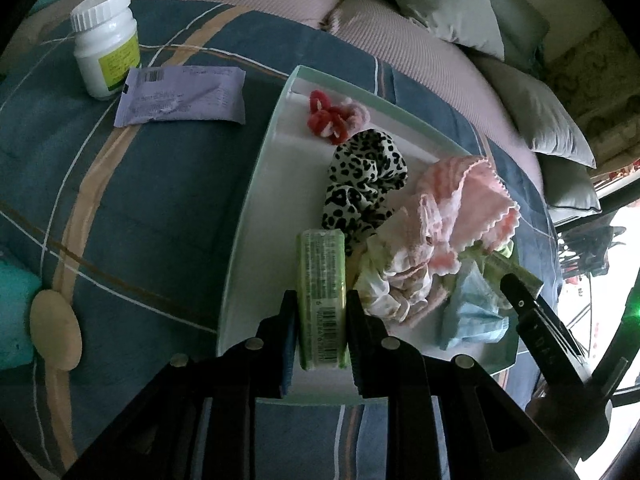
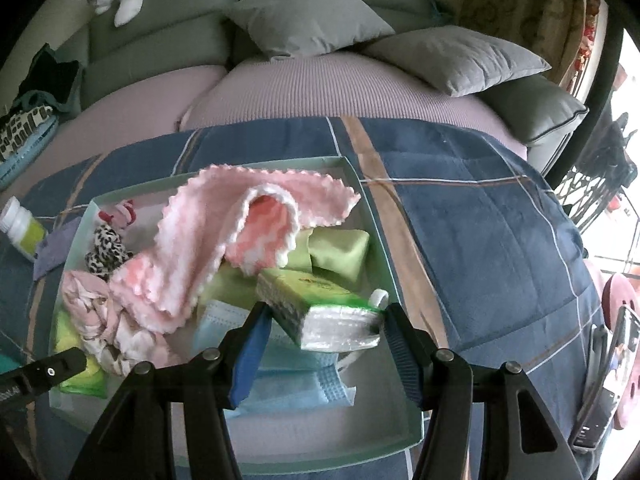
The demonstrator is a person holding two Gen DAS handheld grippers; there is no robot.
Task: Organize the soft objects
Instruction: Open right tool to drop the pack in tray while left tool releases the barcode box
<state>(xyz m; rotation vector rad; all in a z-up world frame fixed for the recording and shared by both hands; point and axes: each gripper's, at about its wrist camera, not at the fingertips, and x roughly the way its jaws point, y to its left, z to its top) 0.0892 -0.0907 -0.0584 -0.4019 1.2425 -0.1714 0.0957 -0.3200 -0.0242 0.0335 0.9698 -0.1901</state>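
Beneath both my grippers lies the blue plaid blanket (image 2: 480,216), and on it, straight ahead of my fingers, the pale green tray (image 1: 256,208) where I am gathering the soft things. I judge I am in the placing step, with a packet in each hand brought in over the tray.

In the tray, ahead of my right gripper (image 2: 324,344) and a little to its left, the pink cloth (image 2: 208,240) drapes over the heap. Further left sits the leopard scrunchie (image 2: 106,250); just below my fingertips lie blue face masks (image 2: 296,384).

My right gripper is clamped on a green tissue pack (image 2: 328,312), held by its ends above the masks. My left gripper (image 1: 322,320) is closed on a slimmer green packet (image 1: 322,300), pinched by its long sides over the near bare part of the tray; whether it touches the floor yet I cannot quite tell.

Next I think each packet wants lowering onto a free patch and the jaws eased apart, without dragging the cloth. Off to the left of my left gripper, outside the tray, the purple sachet (image 1: 180,96) and white bottle (image 1: 106,40) wait.
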